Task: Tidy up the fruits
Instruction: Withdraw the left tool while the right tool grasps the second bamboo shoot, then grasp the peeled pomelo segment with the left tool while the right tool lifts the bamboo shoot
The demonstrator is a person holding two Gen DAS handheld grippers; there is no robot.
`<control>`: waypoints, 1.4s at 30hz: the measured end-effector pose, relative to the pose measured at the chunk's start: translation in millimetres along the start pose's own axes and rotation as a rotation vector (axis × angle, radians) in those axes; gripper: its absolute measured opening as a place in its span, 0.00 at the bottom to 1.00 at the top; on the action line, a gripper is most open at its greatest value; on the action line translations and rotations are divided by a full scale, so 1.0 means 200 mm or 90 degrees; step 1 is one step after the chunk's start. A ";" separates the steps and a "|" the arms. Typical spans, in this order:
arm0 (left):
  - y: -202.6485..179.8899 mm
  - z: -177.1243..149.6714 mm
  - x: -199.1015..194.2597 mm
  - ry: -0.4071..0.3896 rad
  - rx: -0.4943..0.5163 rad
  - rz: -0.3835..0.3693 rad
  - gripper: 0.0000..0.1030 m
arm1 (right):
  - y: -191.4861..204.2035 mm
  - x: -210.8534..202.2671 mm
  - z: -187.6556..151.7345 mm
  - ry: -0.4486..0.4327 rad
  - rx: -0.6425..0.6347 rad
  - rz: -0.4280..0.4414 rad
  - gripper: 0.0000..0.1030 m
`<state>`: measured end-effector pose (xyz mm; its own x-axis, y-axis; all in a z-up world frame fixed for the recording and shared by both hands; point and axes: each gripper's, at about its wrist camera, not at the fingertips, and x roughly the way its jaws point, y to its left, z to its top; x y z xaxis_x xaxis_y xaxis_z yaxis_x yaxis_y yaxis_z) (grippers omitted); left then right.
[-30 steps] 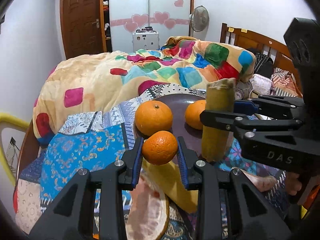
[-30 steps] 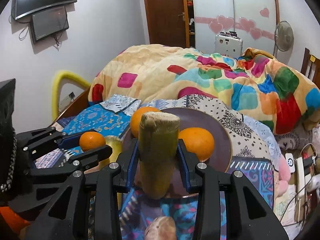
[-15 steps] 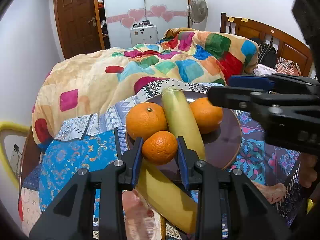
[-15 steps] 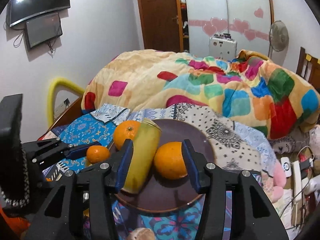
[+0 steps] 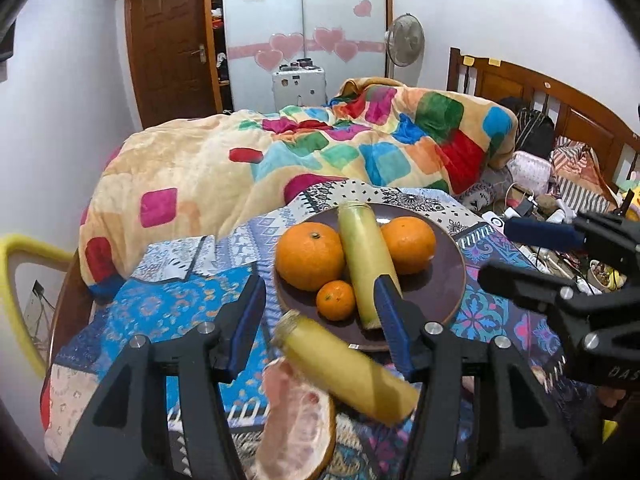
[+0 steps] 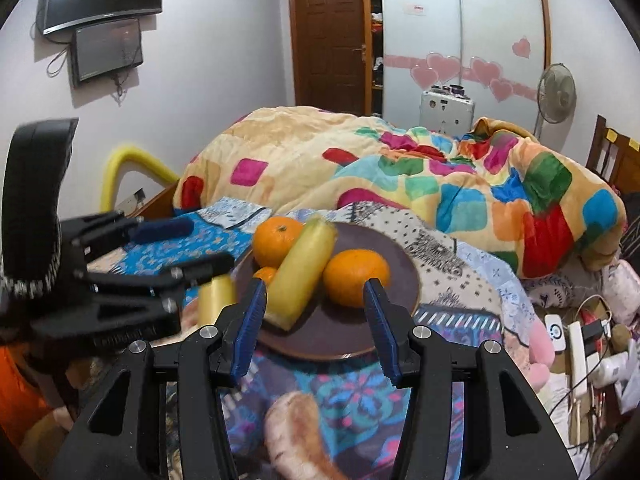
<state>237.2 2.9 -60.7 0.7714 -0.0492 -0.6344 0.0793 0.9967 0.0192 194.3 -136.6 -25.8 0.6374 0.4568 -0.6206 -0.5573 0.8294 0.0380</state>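
Note:
A dark brown plate (image 5: pixel 444 292) (image 6: pixel 396 264) lies on the patterned bedcover. On it are two large oranges (image 5: pixel 310 256) (image 5: pixel 410 244), a small orange (image 5: pixel 336 300) and a yellow-green stalk piece (image 5: pixel 366 264) (image 6: pixel 302 272) lying between the large ones. My left gripper (image 5: pixel 320 316) is open and empty, just short of the plate's near rim. My right gripper (image 6: pixel 314 320) is open and empty, drawn back from the plate. A second yellow stalk piece (image 5: pixel 348 372) (image 6: pixel 216 298) lies off the plate, beside a pomelo wedge (image 5: pixel 300 412) (image 6: pixel 296 436).
A colourful patchwork quilt (image 5: pixel 320 156) is heaped behind the plate. A wooden headboard (image 5: pixel 552 104) and clutter with cables (image 6: pixel 580 340) lie to the right. A yellow padded rail (image 5: pixel 16 264) edges the bed on the left.
My left gripper let go of the small orange onto the plate and opened. My right gripper laid the stalk piece on the plate, opened and drew back.

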 end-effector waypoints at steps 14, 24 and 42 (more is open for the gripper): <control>0.19 -0.31 -0.13 0.055 -0.017 0.000 0.55 | 0.23 0.15 -0.17 0.080 -0.011 0.056 0.45; 0.19 -0.46 -0.03 0.099 -0.019 -0.042 0.55 | 0.29 0.28 -0.21 0.124 -0.026 0.038 0.45; 0.13 -0.49 -0.01 0.120 0.019 -0.059 0.54 | 0.28 0.24 -0.27 0.130 -0.029 0.051 0.34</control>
<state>176.2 35.8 -134.2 0.6281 -0.1248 -0.7681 0.1648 0.9860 -0.0254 164.2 -85.2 -96.2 0.4714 0.4425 -0.7629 -0.6287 0.7752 0.0613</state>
